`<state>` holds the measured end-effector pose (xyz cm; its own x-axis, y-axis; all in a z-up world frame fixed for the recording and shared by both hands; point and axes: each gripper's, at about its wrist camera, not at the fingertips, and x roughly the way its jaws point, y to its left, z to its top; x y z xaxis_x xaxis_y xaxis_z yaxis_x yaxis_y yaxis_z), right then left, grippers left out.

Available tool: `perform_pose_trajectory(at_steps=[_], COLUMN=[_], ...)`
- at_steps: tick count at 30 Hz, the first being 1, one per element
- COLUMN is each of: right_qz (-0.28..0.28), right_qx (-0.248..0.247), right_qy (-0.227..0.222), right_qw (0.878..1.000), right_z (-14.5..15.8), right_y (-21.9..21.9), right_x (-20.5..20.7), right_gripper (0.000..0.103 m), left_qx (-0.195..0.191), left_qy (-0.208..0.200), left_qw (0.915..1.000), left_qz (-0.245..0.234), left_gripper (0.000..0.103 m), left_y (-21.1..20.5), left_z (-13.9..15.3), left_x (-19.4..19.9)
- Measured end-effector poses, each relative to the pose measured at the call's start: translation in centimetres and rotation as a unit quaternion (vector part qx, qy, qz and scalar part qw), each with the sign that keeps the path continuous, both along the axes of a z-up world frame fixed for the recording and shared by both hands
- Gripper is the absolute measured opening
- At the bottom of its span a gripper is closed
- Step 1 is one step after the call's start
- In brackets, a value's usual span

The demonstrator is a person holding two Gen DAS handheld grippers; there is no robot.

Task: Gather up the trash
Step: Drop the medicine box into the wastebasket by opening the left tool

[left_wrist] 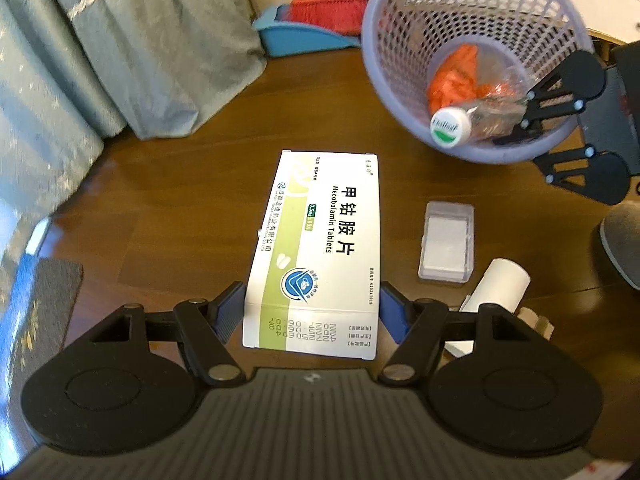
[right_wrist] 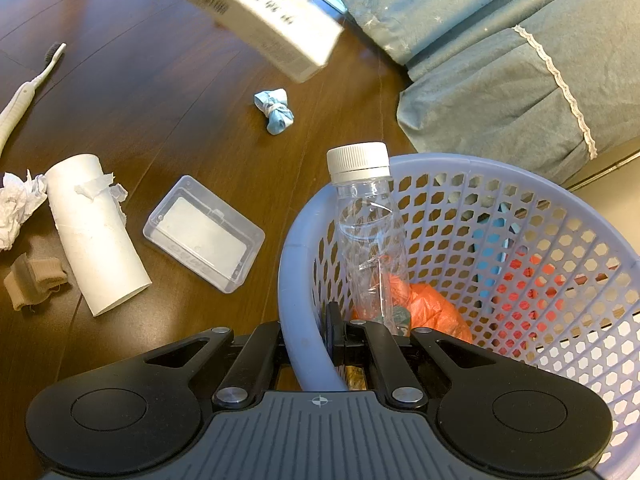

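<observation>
In the right wrist view, bare floor (right_wrist: 152,92) lies open at upper left. The basket (right_wrist: 304,280) fills the lower right, a bottle (right_wrist: 368,232) upright inside, bedding (right_wrist: 500,80) blocking upper right.

Evenly, softly lit indoors, warm in tone; faint sheen along the dark wood floor (right_wrist: 168,92), brightest at the upper left of the right wrist view. Shadows weak and diffuse. Strong fisheye bending at every edge, corners vignetted black. Motion blur on the medicine box (right_wrist: 272,20) in the right wrist view and on the curtain (left_wrist: 60,128) at far left; centres otherwise sharp.
</observation>
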<state>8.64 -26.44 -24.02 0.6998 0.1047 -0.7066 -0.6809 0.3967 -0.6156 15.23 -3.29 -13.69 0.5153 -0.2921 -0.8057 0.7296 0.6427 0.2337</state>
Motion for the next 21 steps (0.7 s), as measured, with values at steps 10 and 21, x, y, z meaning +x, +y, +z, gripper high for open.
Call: perform_pose_trajectory(at_steps=[10, 21], right_qz=[0.004, 0.0], right_qx=[-0.005, 0.006], right_qy=[0.002, 0.001], right_qw=[1.0, 1.0], right_z=[-0.1, 0.1], right_y=[0.1, -0.1], right_x=[-0.1, 0.1], right_gripper=[0.001, 0.0], left_qx=[-0.015, -0.049], left_qy=[-0.035, -0.059], left_qw=[0.9952, 0.9768], left_qz=[-0.09, -0.2], left_gripper=[0.066, 0.067], left_y=[-3.9, -12.7], left_z=[4.7, 8.0], left_x=[-0.5, 0.7])
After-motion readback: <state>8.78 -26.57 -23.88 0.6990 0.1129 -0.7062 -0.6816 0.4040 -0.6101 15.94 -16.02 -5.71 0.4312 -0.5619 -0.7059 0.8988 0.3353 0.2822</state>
